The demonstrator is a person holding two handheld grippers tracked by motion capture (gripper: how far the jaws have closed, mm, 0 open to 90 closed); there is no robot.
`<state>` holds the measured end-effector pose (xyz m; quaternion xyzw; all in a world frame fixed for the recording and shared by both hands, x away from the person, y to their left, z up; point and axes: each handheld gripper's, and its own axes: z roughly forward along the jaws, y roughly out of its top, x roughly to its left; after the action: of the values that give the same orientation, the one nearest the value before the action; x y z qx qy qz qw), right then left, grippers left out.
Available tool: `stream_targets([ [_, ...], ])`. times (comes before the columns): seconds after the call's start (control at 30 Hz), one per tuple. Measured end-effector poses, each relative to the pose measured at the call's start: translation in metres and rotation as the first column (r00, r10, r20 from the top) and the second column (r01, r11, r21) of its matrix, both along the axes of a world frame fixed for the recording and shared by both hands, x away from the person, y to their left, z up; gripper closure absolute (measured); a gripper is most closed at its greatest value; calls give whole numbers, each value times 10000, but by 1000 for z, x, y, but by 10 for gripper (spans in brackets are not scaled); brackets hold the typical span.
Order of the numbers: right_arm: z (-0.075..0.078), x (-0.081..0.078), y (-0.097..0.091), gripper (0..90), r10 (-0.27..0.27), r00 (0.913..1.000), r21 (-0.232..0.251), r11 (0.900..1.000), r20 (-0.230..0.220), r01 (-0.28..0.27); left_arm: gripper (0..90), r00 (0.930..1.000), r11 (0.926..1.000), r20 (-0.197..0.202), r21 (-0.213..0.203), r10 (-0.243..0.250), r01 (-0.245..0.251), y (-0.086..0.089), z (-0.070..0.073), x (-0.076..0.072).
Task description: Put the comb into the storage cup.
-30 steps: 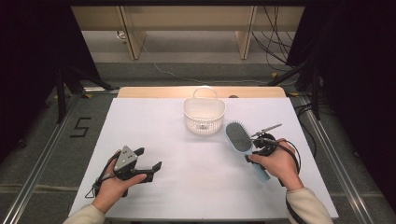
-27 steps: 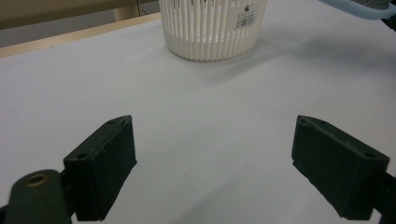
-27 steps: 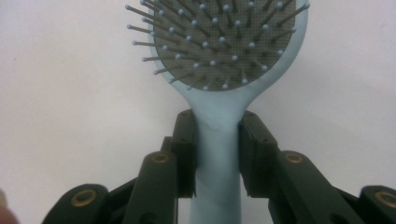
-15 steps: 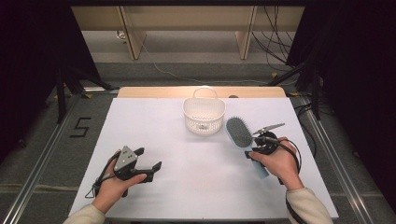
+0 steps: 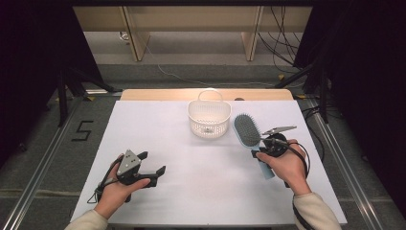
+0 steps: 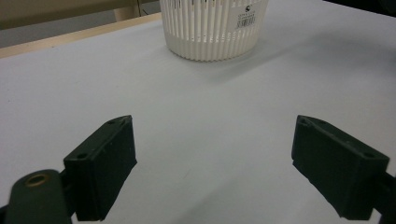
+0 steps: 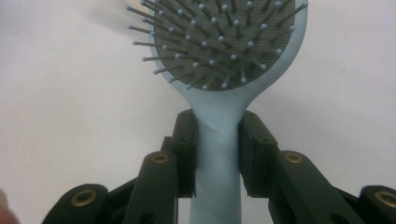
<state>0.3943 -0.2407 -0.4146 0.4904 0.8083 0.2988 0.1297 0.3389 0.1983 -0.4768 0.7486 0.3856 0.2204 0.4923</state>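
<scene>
A light blue hairbrush [image 5: 248,132] with a grey bristle pad lies at the table's right, head towards the basket. My right gripper [image 5: 262,149] is shut on its handle; in the right gripper view both jaws press the handle [image 7: 217,154] just below the brush head [image 7: 224,42]. A white slatted basket [image 5: 209,118] stands at the middle back, and its wall [image 6: 212,28] rises ahead in the left gripper view. My left gripper [image 5: 152,163] rests at the front left, jaws wide open over bare table [image 6: 205,121].
The white table top [image 5: 191,163] has a wooden back edge [image 5: 158,94]. Beyond it stands a wooden frame on the floor, with cables at the right. Metal rails run along both sides of the table.
</scene>
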Motion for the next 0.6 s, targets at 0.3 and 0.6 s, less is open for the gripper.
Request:
stream_targets([
  [0.3,2,0,-1,710,-247,9994,266,9994,231,241,132,10000,10000,3,-1,-1,1,0,0,0],
  [0.6,4,1,-3,710,-429,9973,489,9980,599,400,133,10000,10000,-1,3,15,-15,0,0,0],
])
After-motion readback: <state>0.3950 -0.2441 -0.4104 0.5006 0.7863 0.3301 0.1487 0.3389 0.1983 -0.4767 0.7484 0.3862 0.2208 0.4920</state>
